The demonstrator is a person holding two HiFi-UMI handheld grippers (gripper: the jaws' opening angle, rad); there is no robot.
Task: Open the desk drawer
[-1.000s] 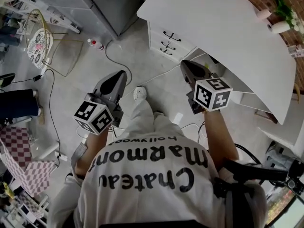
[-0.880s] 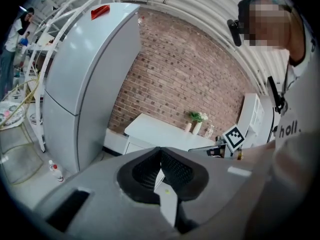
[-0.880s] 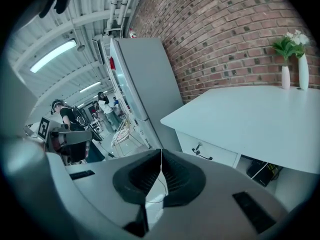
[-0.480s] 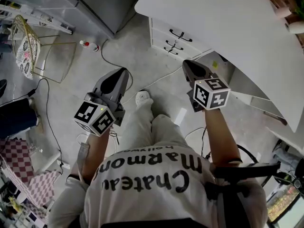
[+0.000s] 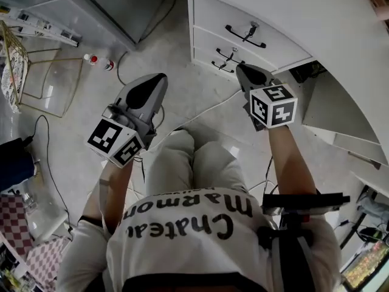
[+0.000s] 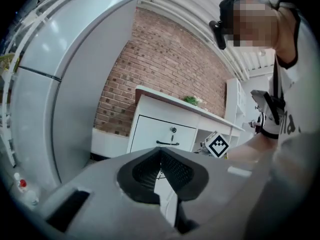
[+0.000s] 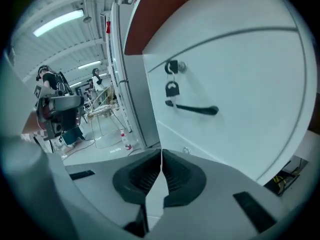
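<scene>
The white desk [image 5: 316,17] has a stack of three closed drawers with black handles. The top drawer's handle [image 5: 245,36] sits under a lock with a key [image 5: 253,25]. My right gripper [image 5: 244,70] is shut on nothing, just in front of the lower drawers. In the right gripper view the top drawer's handle [image 7: 192,109] and its keyed lock [image 7: 172,67] are close ahead, above my right gripper [image 7: 161,155]. My left gripper [image 5: 159,79] is shut and empty over the floor, left of the drawers. In the left gripper view the desk [image 6: 150,129] stands beyond my left gripper [image 6: 161,153].
A tall grey fridge [image 6: 60,84] stands left of the desk. On the floor lie a white cable [image 5: 200,105], a small red-capped bottle [image 5: 97,61] and a wire chair [image 5: 36,84]. The person's legs [image 5: 188,163] are between the grippers.
The person has stepped toward the desk. Both grippers have come nearer the drawers, still shut, and the right one now sits just before the drawer fronts.
</scene>
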